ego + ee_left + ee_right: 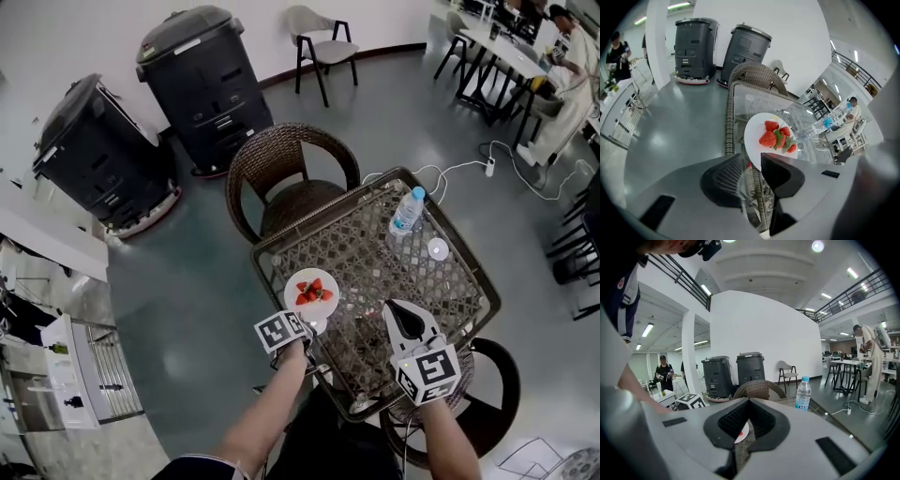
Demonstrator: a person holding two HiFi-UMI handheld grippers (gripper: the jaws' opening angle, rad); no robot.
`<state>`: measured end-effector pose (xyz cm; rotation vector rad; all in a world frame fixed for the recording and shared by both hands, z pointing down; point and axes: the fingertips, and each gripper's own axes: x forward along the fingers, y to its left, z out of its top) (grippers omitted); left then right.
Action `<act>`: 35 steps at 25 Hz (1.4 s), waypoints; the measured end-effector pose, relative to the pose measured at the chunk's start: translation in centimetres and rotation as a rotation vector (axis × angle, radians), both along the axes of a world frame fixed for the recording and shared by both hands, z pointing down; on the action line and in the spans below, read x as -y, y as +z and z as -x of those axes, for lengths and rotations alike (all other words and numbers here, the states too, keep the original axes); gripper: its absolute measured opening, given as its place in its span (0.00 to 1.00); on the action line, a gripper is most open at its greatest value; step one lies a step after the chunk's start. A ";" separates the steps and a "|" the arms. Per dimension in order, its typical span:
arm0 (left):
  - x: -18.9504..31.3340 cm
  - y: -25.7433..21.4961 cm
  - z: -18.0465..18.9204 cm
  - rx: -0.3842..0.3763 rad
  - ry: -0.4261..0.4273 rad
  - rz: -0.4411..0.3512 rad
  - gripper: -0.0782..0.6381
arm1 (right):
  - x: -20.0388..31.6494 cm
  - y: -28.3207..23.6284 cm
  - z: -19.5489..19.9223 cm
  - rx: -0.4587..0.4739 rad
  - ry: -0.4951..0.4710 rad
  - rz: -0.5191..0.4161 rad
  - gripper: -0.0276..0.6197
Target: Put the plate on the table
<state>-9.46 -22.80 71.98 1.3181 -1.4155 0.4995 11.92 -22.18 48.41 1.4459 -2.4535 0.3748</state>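
Note:
A white plate (312,291) with several strawberries (314,292) rests on the near left part of the wicker, glass-topped table (375,253). My left gripper (307,328) is at the plate's near edge. In the left gripper view the plate (759,133) lies flat just beyond the open jaws of the left gripper (751,164). Its near rim reaches into the gap, and the pads (727,180) stand clear of it. My right gripper (394,307) hovers over the table's near right part, shut and empty. In the right gripper view the tips of the right gripper (749,401) meet.
A water bottle (407,211) stands at the table's far right with a small white cap (437,248) beside it. A wicker chair (291,178) is tucked at the far side, another chair (487,394) at the near right. Two black bins (202,84) stand beyond on the floor.

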 end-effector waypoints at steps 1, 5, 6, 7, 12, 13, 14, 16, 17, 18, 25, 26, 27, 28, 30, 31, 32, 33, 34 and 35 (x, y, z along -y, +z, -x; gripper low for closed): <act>0.1 -0.9 0.0 -0.008 0.019 -0.040 0.29 | -0.1 -0.2 0.1 0.002 -0.005 -0.007 0.05; 0.5 -5.7 -1.0 -0.012 0.164 -0.232 0.29 | -0.2 -1.3 0.8 0.019 -0.031 -0.037 0.05; 0.4 -7.0 -1.4 -0.015 0.202 -0.281 0.28 | -0.3 -1.6 1.0 0.021 -0.037 -0.044 0.05; 0.3 -8.5 -1.9 -0.017 0.238 -0.334 0.28 | -0.3 -1.9 1.2 0.023 -0.044 -0.052 0.05; -0.5 -17.1 -4.0 0.012 0.439 -0.623 0.28 | -1.1 -4.0 2.7 0.035 -0.085 -0.092 0.05; -0.7 -18.8 -4.7 0.018 0.478 -0.675 0.26 | -1.3 -4.5 2.8 0.037 -0.094 -0.100 0.05; -1.0 -20.5 -5.3 0.026 0.513 -0.724 0.25 | -1.5 -5.0 3.0 0.038 -0.103 -0.110 0.05; -1.6 -23.8 -6.4 0.044 0.572 -0.816 0.22 | -1.9 -6.0 3.3 0.044 -0.120 -0.130 0.05; -2.0 -25.2 -6.8 0.054 0.597 -0.856 0.21 | -2.1 -6.5 3.4 0.049 -0.130 -0.141 0.05; -2.4 -26.6 -7.3 0.063 0.619 -0.893 0.19 | -2.3 -7.1 3.6 0.056 -0.139 -0.152 0.05; -6.5 -33.8 -10.1 0.045 0.708 -1.059 0.12 | -5.1 -10.6 4.4 0.096 -0.194 -0.207 0.05; -7.1 -34.4 -10.4 0.035 0.711 -1.070 0.12 | -5.6 -11.1 4.4 0.098 -0.200 -0.215 0.05; -7.6 -34.9 -10.7 0.022 0.714 -1.078 0.12 | -6.1 -11.5 4.5 0.099 -0.206 -0.222 0.05; -8.2 -35.4 -10.9 0.009 0.717 -1.084 0.12 | -6.5 -11.9 4.5 0.101 -0.210 -0.229 0.05; -9.0 -36.2 -11.3 -0.009 0.726 -1.091 0.12 | -7.2 -12.6 4.7 0.108 -0.217 -0.239 0.05; -9.3 -36.4 -11.4 -0.012 0.730 -1.093 0.12 | -7.5 -12.9 4.7 0.113 -0.218 -0.242 0.05; -9.7 -36.6 -11.5 -0.016 0.732 -1.094 0.12 | -7.7 -13.2 4.8 0.118 -0.220 -0.245 0.05; -9.9 -36.7 -11.5 -0.020 0.733 -1.093 0.12 | -8.0 -13.5 4.9 0.123 -0.221 -0.249 0.05; -10.2 -36.8 -11.5 -0.023 0.733 -1.092 0.12 | -8.3 -13.7 5.0 0.126 -0.223 -0.254 0.05; -10.4 -36.8 -11.5 -0.026 0.735 -1.090 0.12 | -8.5 -13.9 5.1 0.128 -0.225 -0.259 0.05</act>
